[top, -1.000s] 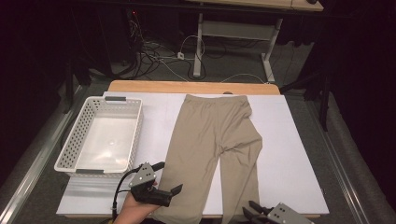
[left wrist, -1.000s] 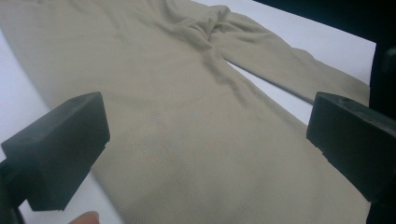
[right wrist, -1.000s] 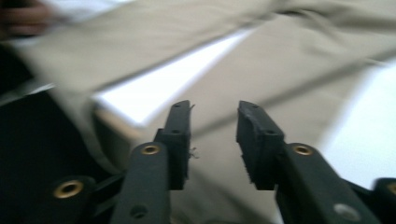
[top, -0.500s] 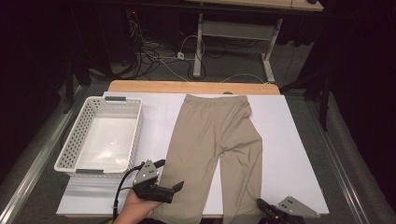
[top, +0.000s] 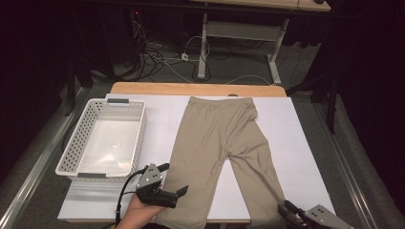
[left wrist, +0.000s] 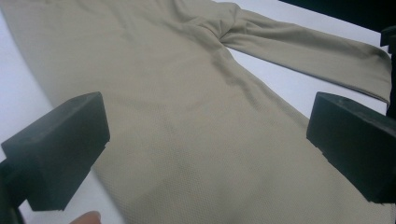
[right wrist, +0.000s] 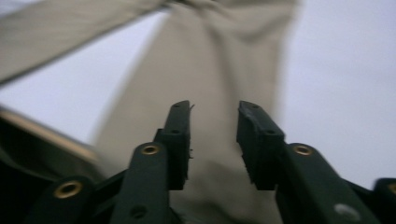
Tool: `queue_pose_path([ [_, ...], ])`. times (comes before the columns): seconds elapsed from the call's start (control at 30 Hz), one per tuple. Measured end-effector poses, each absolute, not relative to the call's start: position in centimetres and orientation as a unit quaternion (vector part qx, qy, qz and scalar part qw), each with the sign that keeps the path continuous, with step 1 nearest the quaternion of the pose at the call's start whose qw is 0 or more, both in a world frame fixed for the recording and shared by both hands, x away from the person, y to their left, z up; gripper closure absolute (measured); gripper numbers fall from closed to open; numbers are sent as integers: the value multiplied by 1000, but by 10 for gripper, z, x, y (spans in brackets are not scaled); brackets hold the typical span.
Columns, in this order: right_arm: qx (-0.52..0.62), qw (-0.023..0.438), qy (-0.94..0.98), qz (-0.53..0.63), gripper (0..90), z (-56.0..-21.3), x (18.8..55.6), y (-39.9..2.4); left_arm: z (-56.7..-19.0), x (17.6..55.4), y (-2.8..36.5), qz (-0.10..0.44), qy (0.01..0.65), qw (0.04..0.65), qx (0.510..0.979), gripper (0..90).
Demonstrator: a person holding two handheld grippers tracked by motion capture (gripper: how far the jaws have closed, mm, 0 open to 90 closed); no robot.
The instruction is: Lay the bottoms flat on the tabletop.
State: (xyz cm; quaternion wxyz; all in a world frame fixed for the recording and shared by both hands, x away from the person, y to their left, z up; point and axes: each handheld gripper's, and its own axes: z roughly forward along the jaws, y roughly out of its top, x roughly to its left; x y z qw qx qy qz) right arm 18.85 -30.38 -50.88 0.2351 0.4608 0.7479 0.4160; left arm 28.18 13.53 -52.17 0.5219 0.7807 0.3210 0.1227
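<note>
right gripper (right wrist: pixel 214 140) parted over trousers (right wrist: pixel 219 60)

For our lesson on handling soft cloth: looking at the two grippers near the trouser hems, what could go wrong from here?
1. The right gripper has just been opening its jaws over the right leg hem of the beige trousers, with no cloth pinched; closing now might miss or catch one layer.
2. The left gripper is wide open above the left leg; uneven grabs could skew or wrinkle the fabric.

Tan shorts (top: pixel 215 143) of thin knit fabric lie flat and face-up on the white bench (top: pixel 305 143), waistband at the far edge, both legs spread toward the near edge, the right one angled outward.
</note>
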Motion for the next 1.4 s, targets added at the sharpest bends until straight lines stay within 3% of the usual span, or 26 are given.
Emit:
queue_pose_path([
  [0.1,422,188,779,424,599,-520,195,-268,-522,281,135,125,321,521,781,0],
  [0.17,401,184,800,407,604,-526,200,-248,-522,281,135,128,320,521,781,0],
  [0.23,386,213,813,381,795,-527,200,-239,-522,280,135,129,320,522,780,0],
  [0.27,382,206,819,376,885,-525,201,-239,-522,280,135,129,320,521,781,0],
  [0.47,348,180,842,371,898,-519,177,-236,-522,281,135,127,322,521,781,0],
  [0.57,335,162,847,380,885,-519,170,-233,-522,282,135,124,323,519,781,0],
  [0.67,334,155,844,389,800,-521,172,-233,-522,282,135,123,323,520,781,0],
  [0.87,397,213,791,414,620,-507,187,-264,-522,282,135,123,320,522,781,0],
  [1.13,465,239,758,389,615,-516,203,-310,-522,282,135,126,325,519,781,0],
  [1.4,483,238,761,363,613,-520,204,-316,-522,279,135,134,321,524,777,0],
])
